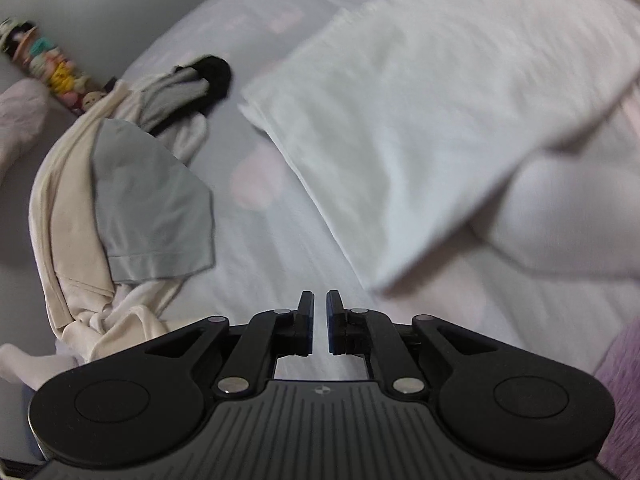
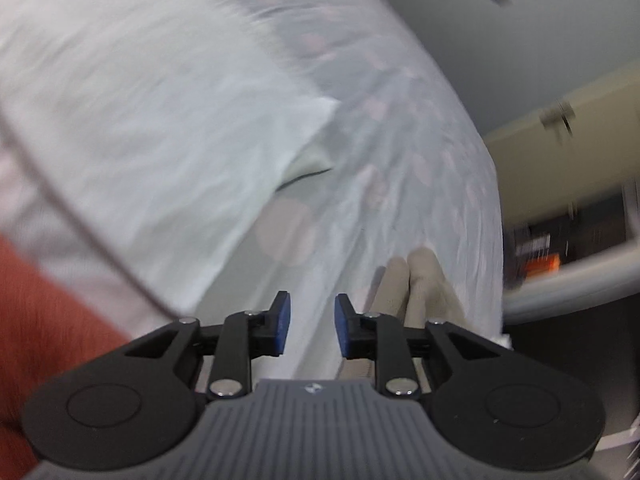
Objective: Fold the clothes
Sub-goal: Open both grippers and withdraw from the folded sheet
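A folded white garment (image 1: 400, 140) lies flat on the pale bed sheet (image 1: 280, 264), ahead and to the right of my left gripper (image 1: 320, 300). That gripper's jaws stand a narrow gap apart, with only sheet showing between them. In the blurred right wrist view the same white garment (image 2: 140, 140) spreads across the upper left. My right gripper (image 2: 312, 300) hovers just off its near edge, open, with nothing between its blue pads (image 2: 282, 320).
A heap of unfolded clothes (image 1: 132, 200), grey, cream and black, lies on the left of the bed. Small toy figures (image 1: 52, 68) line the wall. Purple fabric (image 1: 624, 380) sits at the lower right. Beige cloth (image 2: 420, 280), an orange-red mass (image 2: 40, 320) and furniture beyond the bed edge (image 2: 568, 184) also show.
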The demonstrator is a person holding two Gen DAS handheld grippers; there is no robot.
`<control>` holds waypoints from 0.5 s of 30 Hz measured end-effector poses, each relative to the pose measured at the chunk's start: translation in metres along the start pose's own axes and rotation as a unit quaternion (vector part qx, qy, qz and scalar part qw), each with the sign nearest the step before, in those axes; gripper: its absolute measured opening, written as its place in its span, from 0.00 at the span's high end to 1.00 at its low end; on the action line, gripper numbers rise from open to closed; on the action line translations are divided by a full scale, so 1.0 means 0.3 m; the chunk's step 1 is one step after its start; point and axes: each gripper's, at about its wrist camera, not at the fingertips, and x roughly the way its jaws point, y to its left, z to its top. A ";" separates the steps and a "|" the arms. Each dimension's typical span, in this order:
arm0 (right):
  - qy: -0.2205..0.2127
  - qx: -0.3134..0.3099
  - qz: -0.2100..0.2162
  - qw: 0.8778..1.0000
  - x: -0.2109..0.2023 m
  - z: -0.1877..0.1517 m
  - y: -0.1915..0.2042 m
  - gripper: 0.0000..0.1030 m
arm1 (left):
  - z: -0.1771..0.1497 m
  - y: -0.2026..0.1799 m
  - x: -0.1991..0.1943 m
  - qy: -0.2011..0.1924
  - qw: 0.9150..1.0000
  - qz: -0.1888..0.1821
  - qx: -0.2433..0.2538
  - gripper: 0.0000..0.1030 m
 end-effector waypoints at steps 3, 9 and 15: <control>-0.009 0.096 0.038 0.995 0.005 0.010 -0.048 0.71 | 0.020 0.042 -0.002 -0.024 0.999 -0.013 -0.043 0.85; -0.005 0.222 0.116 0.968 0.043 0.040 -0.080 0.66 | 0.077 0.068 0.028 -0.052 0.994 -0.041 -0.083 0.85; -0.014 0.325 0.202 0.924 0.097 0.081 -0.092 0.55 | 0.147 0.092 0.080 -0.085 0.986 -0.078 -0.121 0.84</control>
